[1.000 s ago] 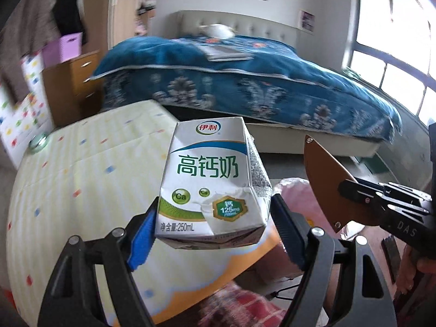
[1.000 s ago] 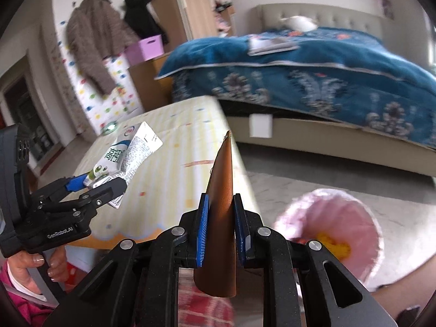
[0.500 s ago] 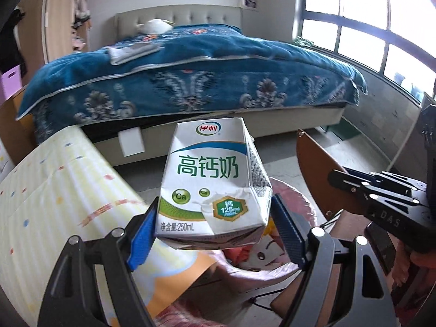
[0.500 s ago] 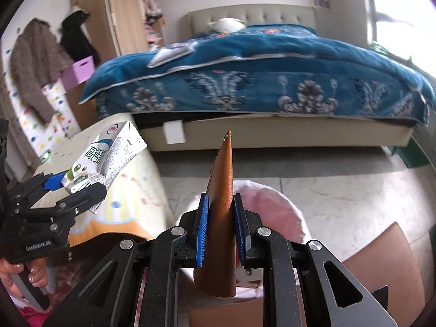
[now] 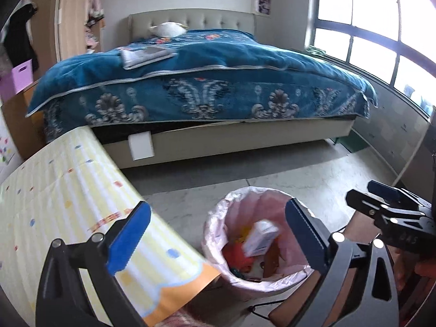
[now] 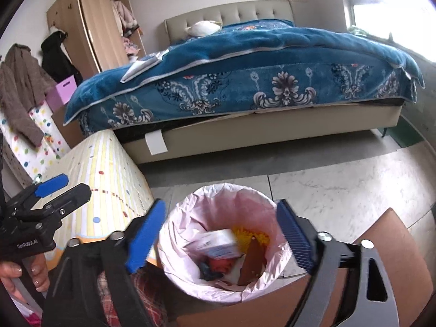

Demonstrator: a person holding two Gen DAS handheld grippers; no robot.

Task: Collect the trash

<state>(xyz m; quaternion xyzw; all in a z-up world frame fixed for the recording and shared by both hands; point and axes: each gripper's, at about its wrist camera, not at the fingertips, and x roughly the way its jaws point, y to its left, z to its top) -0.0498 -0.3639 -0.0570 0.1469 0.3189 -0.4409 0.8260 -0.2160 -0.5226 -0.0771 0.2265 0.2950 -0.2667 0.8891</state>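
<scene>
Now both the left gripper (image 5: 218, 229) & right gripper (image 6: 220, 231) are opening, empty, w/ milk carton (image 6: 215, 242) & brown scrap (image 6: 252, 264) in the bin (image 6: 174, 218); counter (image 6: 109, 163) looks clear.

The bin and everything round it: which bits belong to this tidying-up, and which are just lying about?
Part of the job:
- pink-lined bin
- milk carton inside it
- brown scrap inside it
- left gripper and right gripper, both opening, nothing between them

Just there:
- bed
- wardrobe
- patterned tablecloth
</scene>
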